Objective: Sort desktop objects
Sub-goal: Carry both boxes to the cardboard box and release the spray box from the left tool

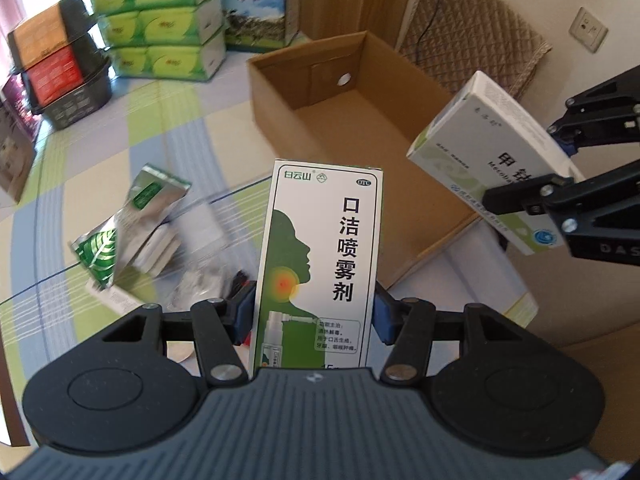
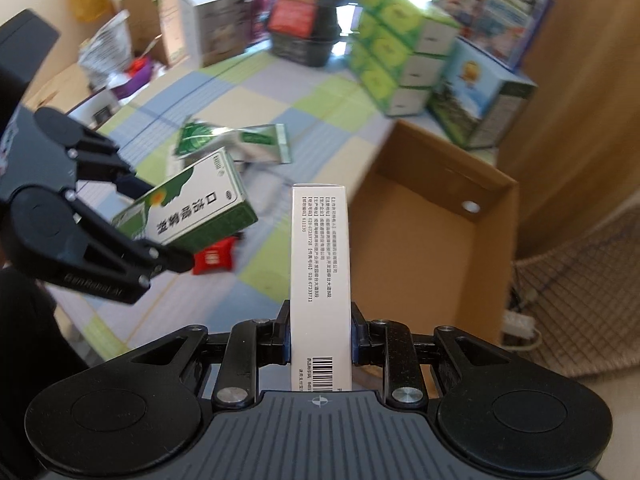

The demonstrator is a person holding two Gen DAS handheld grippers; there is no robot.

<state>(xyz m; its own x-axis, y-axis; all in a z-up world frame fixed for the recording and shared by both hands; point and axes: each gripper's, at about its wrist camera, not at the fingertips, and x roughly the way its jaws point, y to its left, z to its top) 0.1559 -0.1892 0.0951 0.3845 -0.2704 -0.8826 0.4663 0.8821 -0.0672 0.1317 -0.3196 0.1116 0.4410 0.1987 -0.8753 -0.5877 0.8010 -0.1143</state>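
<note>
We work over a table spread with a checked cloth [image 1: 172, 120] in pale blue, green and cream, in a bright room whose far edge is crowded with stacked green tissue packs [image 1: 160, 20], a dark basket [image 1: 76, 108] of orange and red boxes, and a printed blue carton [image 1: 260, 4]. Ahead of both tools and slightly to the right sits an open cardboard box [image 1: 360, 92], its inside bare; beyond it is a quilted chair back [image 1: 468, 36]. Our left gripper [image 1: 314, 312] is clamped on a green-and-white spray box [image 1: 320, 264], held upright with its printed face toward the camera. Below and left of it, foil sachets [image 1: 132, 216] lie loose on the cloth, blurred. Our right gripper [image 2: 320, 336] is closed on a white medicine box [image 2: 320, 264] by its broad faces, narrow printed edge up, raised just short of the cardboard box's near rim. A small red packet [image 2: 214, 258] lies on the cloth to its left.
</note>
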